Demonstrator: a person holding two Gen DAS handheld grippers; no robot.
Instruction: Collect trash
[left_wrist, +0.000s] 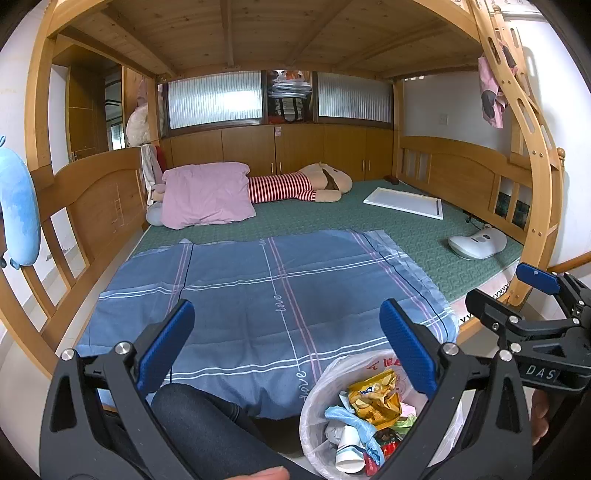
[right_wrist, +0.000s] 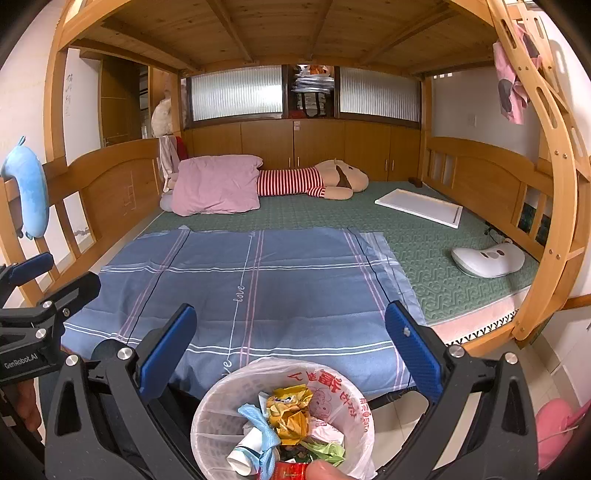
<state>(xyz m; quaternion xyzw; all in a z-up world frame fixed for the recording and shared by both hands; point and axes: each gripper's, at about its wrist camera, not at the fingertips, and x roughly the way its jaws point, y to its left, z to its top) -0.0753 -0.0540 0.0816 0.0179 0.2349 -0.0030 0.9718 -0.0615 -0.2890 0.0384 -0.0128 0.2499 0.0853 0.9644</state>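
Left wrist: left tongs (left_wrist: 286, 341) spread wide, empty, above blue sheet (left_wrist: 266, 295); lined bin (left_wrist: 314, 413) w/ wrappers below right finger. Right wrist: right tongs (right_wrist: 290, 341) wide, empty; bin (right_wrist: 218, 410) centred beneath, at bed edge.

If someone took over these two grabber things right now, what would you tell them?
Left gripper: open, empty, above the bed's foot.
Right gripper: open, empty, beside it.
Trash bin, lined with a plastic bag, sits on the floor below both; it holds a yellow wrapper, a paper cup and other scraps.
Done: that trash is in the bin.
Left: no loose trash shows on the blue sheet.
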